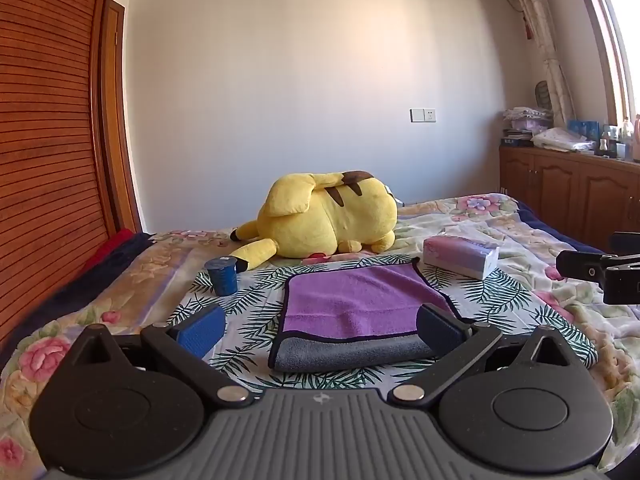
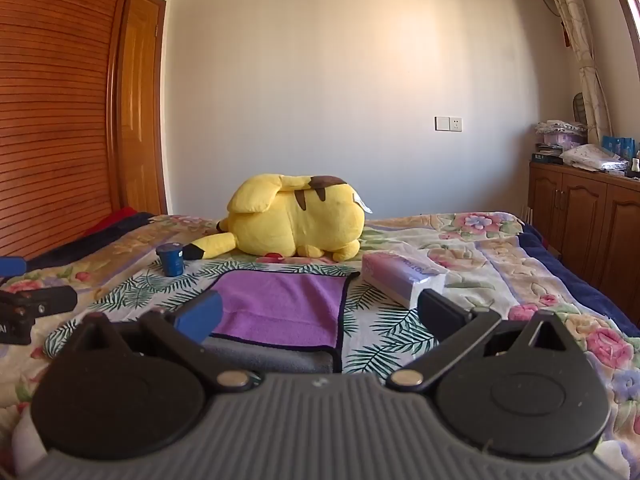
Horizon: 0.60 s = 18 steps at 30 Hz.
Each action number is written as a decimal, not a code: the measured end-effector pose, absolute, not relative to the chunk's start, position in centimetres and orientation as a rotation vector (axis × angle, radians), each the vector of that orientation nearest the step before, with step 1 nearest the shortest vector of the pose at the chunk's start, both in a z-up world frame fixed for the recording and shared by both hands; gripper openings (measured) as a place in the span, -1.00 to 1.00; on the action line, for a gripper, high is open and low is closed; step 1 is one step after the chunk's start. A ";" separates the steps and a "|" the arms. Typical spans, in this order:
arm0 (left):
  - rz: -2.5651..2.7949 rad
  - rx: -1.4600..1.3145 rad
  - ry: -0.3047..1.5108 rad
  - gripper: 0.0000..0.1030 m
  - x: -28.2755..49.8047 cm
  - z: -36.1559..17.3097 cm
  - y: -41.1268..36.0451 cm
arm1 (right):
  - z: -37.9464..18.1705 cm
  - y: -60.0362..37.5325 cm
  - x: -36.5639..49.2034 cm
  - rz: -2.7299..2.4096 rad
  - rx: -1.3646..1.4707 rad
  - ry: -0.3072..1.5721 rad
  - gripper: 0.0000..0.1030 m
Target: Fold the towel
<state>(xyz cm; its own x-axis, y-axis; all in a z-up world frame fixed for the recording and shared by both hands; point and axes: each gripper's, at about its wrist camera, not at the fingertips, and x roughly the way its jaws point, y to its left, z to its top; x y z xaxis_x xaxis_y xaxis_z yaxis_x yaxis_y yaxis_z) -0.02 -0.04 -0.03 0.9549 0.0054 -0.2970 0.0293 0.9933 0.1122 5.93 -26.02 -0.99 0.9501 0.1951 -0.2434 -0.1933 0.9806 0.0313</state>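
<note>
Left tongs (image 1: 320, 330) agape, right tongs (image 2: 318, 318) agape, covering towel (image 2: 280, 304) near edge

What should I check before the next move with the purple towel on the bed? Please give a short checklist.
1. Left gripper open and holds nothing: ok.
2. Right gripper open and holds nothing: ok.
3. Towel lies flat, purple layer over grey layer: ok.
4. Nothing rests on the towel; blue cup and tissue pack stand apart from it: ok.
5. Fold edges aligned: not ok, the grey layer sticks out at the near edge.
6. Far corners flat: cannot tell.
</note>
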 end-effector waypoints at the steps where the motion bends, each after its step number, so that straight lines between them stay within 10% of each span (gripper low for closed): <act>1: -0.013 0.114 0.302 0.69 0.0 0.0 0.0 | -1.0 -26.0 5.9 0.198 0.010 0.245 1.00; 18: -0.012 0.114 0.300 0.69 0.0 0.0 0.0 | -1.2 -26.2 6.0 0.198 0.014 0.247 1.00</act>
<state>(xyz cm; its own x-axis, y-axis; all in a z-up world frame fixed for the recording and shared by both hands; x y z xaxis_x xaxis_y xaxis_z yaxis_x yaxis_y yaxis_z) -0.02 -0.04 -0.03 0.9552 0.0053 -0.2959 0.0286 0.9935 0.1099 5.96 -26.20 -1.17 0.9503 0.1967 -0.2413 -0.1934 0.9804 0.0377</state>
